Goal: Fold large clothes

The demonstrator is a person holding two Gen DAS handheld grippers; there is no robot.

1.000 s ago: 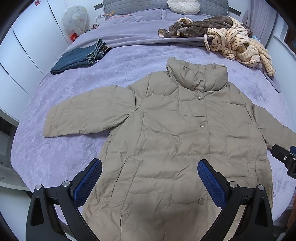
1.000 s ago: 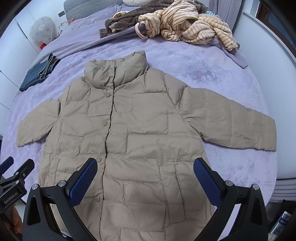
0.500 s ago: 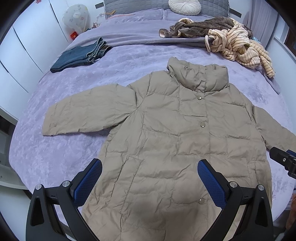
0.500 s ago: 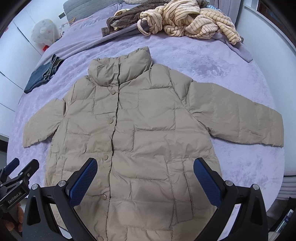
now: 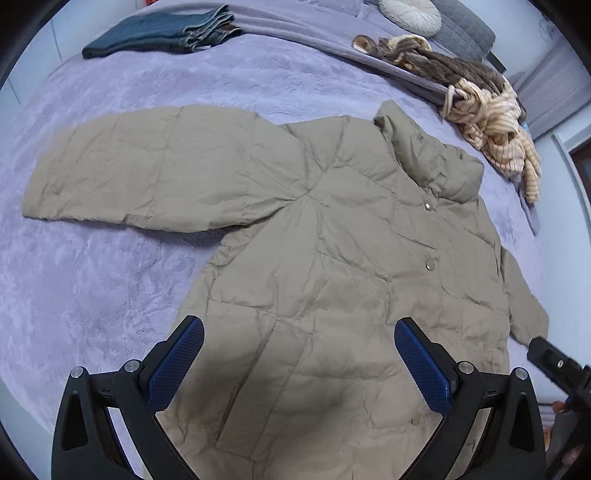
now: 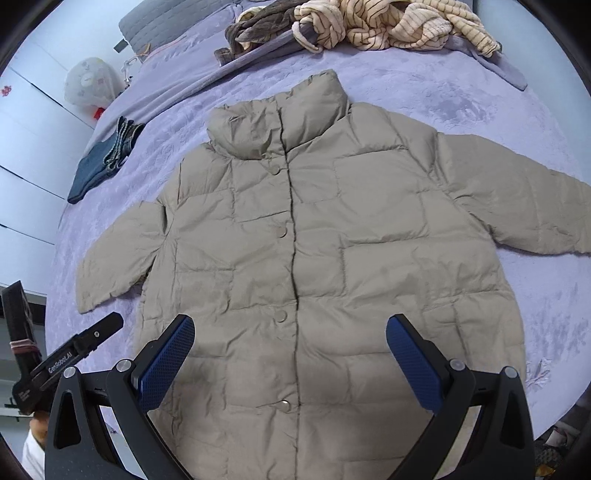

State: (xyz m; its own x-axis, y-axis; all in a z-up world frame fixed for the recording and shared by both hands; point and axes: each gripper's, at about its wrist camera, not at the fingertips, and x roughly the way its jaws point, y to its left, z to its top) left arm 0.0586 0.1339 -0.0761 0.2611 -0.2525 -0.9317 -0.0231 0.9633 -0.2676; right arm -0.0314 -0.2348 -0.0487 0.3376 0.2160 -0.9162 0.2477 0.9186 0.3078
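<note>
a beige puffer jacket [image 6: 303, 236] lies flat, front up and snapped shut, across the middle of a bed [image 6: 461, 103] covered in a lilac plush spread. its stand-up collar [image 6: 277, 118] points toward the top of the frame and both sleeves are spread out to the sides. in the left wrist view the near sleeve [image 5: 140, 173] fills the left centre of the frame, resting on the spread. the left tongs [image 5: 299, 363] are spread wide and empty at the bottom of that view, above the jacket's lower front; their blue pads [image 5: 177, 365] grip nothing. the right tongs [image 6: 290, 358] are likewise spread wide and empty at the bottom of the right wrist view, framing the button line near the hem. the left tool also appears at the lower left edge of the right wrist view, just beside the sleeve cuff. folded jeans [image 6: 99, 162] sit at the left centre, well apart from the jacket. a heap of striped cream and brown garments [image 6: 369, 22] lies at the top of the frame beyond the collar. a round cushion [image 5: 410, 14] rests at the top of the left wrist view.
</note>
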